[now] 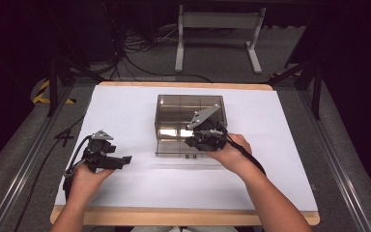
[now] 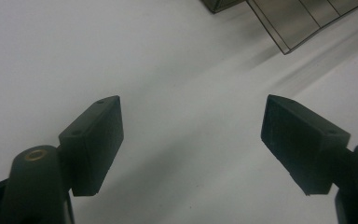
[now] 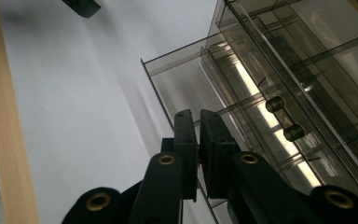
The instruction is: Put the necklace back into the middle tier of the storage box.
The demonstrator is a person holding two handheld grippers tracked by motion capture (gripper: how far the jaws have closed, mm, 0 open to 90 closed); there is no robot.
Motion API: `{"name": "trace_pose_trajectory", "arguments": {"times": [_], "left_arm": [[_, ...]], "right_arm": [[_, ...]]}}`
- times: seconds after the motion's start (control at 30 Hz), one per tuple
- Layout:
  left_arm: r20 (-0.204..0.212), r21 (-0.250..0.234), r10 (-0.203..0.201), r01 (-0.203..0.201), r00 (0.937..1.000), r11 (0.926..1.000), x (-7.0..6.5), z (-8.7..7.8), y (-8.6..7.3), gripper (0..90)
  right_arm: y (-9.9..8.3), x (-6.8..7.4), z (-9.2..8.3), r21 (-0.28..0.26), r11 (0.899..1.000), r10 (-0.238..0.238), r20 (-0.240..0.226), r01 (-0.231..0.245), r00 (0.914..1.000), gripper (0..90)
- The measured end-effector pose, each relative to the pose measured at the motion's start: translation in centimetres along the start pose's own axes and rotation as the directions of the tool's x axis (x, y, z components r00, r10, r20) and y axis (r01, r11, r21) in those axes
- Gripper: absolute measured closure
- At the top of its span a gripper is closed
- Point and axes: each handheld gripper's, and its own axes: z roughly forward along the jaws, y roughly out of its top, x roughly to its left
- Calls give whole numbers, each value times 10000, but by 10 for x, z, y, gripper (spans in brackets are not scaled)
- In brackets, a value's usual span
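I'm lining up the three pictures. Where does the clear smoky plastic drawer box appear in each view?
High view: the drawer box stands at table centre, with the right gripper at its pulled-out drawer.
Left gripper view: its corner is at the top right.
Right gripper view: it takes the right half, drawer front by the jaws.
Shared landmark: the white table cover.

Drawer box (image 1: 174, 116) mid-table (image 1: 125, 188), right gripper (image 1: 193, 141) at its front, left gripper (image 1: 123, 160) well left

Smoky brown see-through drawer box (image 1: 189, 116) on a white sheet (image 1: 125, 111) — pale wood table edge (image 1: 183, 217), both grippers black
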Motion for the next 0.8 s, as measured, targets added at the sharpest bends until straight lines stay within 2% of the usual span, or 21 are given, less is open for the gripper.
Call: {"name": "trace_pose_trajectory", "arguments": {"times": [0.37, 0.8], "left_arm": [[3, -21, 1, -1, 10000, 10000, 0, 0, 0, 216], [-9, -16, -7, 7, 10000, 10000, 0, 0, 0, 216]], "right_arm": [[-1, -11, 9, 152, 9992, 358, 278, -363, 9990, 858], [-2, -17, 27, 604, 9973, 391, 380, -414, 9985, 858]]}}
